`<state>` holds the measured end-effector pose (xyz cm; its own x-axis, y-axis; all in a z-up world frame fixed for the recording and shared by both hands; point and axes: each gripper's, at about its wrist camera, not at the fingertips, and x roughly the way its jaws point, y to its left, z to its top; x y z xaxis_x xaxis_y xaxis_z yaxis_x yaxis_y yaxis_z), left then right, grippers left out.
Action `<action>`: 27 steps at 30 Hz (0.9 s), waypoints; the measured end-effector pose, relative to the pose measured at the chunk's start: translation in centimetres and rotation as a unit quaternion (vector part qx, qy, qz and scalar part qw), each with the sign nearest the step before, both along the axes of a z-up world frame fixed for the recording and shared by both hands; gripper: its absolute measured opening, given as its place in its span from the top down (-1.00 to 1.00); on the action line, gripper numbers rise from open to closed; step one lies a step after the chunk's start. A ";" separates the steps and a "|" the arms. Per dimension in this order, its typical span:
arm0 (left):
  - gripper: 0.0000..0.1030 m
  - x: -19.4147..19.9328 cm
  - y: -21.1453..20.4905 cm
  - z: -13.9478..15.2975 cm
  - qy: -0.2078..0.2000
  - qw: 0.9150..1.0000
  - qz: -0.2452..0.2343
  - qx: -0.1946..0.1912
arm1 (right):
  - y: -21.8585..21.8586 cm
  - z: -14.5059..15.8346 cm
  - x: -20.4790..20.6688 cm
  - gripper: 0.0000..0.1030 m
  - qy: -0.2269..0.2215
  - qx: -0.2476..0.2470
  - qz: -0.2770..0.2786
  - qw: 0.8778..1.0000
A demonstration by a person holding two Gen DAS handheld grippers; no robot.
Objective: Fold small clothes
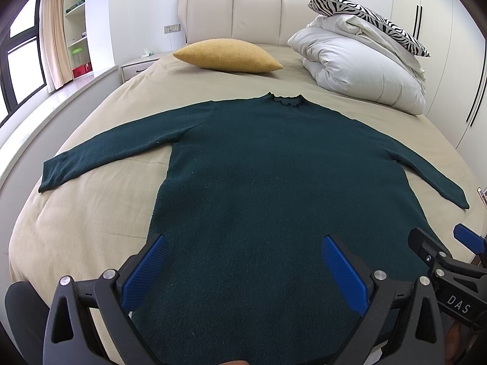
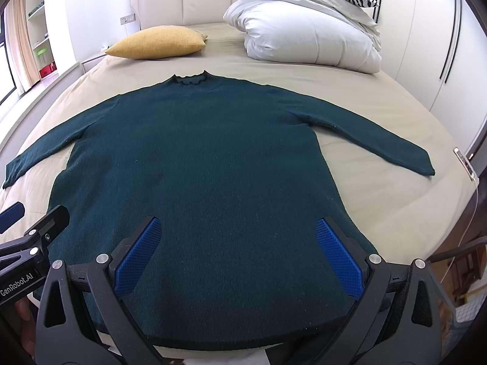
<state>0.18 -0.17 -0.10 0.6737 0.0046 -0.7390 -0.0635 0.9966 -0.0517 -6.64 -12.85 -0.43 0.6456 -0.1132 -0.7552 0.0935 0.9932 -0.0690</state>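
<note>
A dark green long-sleeved sweater [image 1: 261, 182] lies flat on the bed, collar at the far end, both sleeves spread out to the sides; it also shows in the right wrist view [image 2: 207, 164]. My left gripper [image 1: 243, 240] is open and empty, held above the sweater's hem at the near edge. My right gripper [image 2: 239, 223] is open and empty, also above the hem, to the right of the left one. The right gripper appears at the right edge of the left wrist view [image 1: 447, 243], and the left gripper at the left edge of the right wrist view [image 2: 33, 216].
The bed has a beige sheet [image 1: 91, 213]. A yellow cushion [image 1: 228, 55] and a folded white duvet [image 1: 359, 64] with a zebra-print pillow [image 1: 368, 18] lie near the headboard. A nightstand [image 1: 137, 64] and shelves stand at the left; wardrobes at the right.
</note>
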 end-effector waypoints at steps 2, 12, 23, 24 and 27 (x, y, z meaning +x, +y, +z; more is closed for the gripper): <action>-1.00 0.0 0.0 0.0 0.000 1.000 0.000 0.000 | -0.1 -0.1 0.0 -1.00 0.000 0.001 0.000 1.000; -1.00 0.0 0.0 0.0 0.001 1.000 0.000 0.000 | -0.1 -0.2 0.0 -1.00 0.002 0.001 0.000 1.000; -1.00 0.0 0.0 0.0 0.001 1.000 0.000 -0.001 | 0.0 -0.5 -0.1 -1.00 0.003 0.001 -0.001 1.000; -1.00 0.0 0.0 0.0 0.001 1.000 0.000 -0.001 | 0.0 -0.5 0.0 -1.00 0.003 0.001 0.000 1.000; -1.00 0.0 0.0 0.0 0.001 1.000 0.000 -0.001 | 0.0 -0.5 0.0 -1.00 0.003 0.001 -0.001 1.000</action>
<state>0.21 -0.18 -0.08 0.6721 0.0035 -0.7405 -0.0637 0.9966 -0.0531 -6.68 -12.86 -0.89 0.6404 -0.1127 -0.7597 0.0943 0.9932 -0.0679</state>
